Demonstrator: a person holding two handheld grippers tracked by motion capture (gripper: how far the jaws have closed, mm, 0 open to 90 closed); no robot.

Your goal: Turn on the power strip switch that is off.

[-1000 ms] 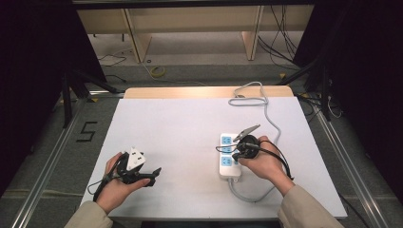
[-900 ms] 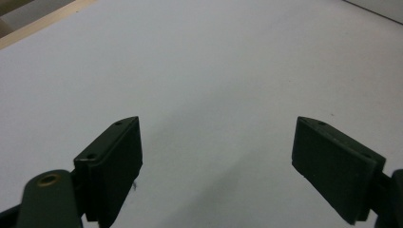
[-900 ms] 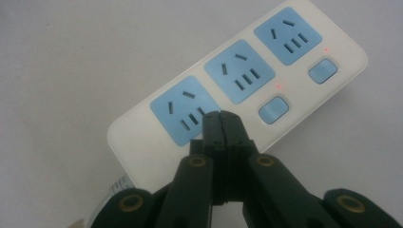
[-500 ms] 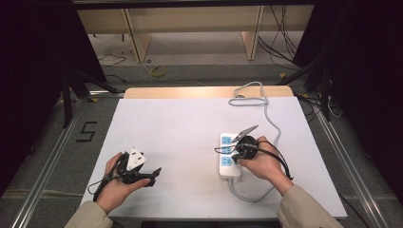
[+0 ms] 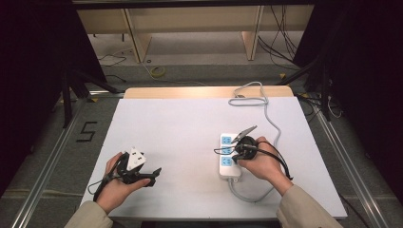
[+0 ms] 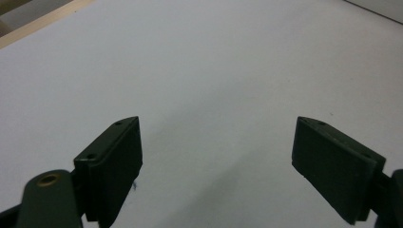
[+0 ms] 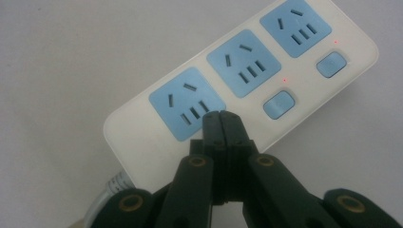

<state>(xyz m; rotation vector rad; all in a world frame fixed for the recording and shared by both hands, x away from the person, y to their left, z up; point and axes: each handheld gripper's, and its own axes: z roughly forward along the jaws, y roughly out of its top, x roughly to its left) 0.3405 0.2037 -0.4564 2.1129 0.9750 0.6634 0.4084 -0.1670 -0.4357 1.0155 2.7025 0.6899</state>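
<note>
A white power strip (image 5: 227, 151) (image 7: 247, 90) with three blue sockets lies right of the table's middle. Two of its blue switches (image 7: 278, 104) have small red lights beside them. My right gripper (image 5: 236, 156) (image 7: 221, 117) is shut with nothing between its fingers. Its tips rest on the strip beside the socket (image 7: 186, 103) nearest the cable end. My left gripper (image 5: 153, 173) (image 6: 216, 161) sits at the near left, just above the bare tabletop. It is open, with nothing between its pads (image 6: 119, 156).
The strip's grey cable (image 5: 266, 110) loops from its near end round the right hand and runs to the far table edge. The white tabletop (image 5: 180, 128) ends in a wooden strip (image 5: 190, 92) at the back. Metal rails and dark stands flank the table.
</note>
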